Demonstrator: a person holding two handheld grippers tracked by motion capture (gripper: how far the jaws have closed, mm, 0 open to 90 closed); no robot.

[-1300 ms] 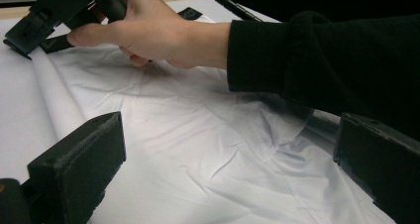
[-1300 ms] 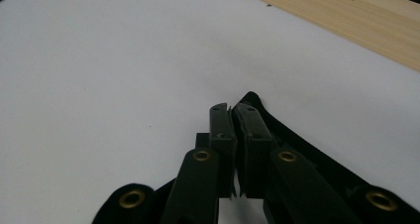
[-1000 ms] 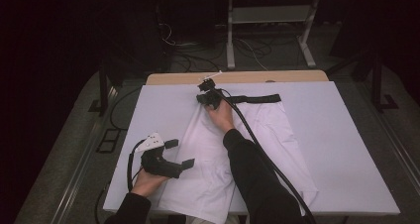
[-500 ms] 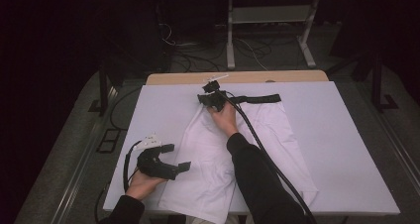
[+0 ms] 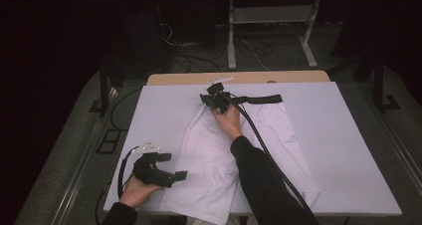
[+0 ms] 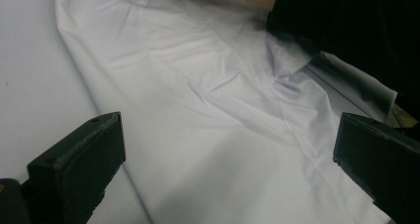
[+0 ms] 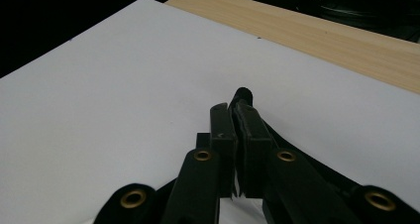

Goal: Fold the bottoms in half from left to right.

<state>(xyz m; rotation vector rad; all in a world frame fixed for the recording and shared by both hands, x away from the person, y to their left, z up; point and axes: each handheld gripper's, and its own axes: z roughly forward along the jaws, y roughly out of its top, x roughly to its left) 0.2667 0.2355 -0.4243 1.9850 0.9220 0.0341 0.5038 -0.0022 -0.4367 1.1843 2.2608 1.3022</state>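
A white garment with a black waistband lies spread on the white table cover, its legs reaching the near edge. At the far end my right gripper is shut on the waistband; in the right gripper view the jaws are pressed together with a black strip end poking out beyond them. My left gripper stands open at the near left, beside the left leg of the garment. In the left gripper view its jaws are wide apart over wrinkled white cloth, with the person's dark sleeve beyond.
A strip of bare wooden tabletop shows past the cover's far edge. Behind the table stand a metal frame and loose cables on the dark floor. The right gripper's cable trails across the garment along the person's arm.
My left gripper has drifted toward the near edge of the table, staying open. The right gripper has held its place at the waistband.
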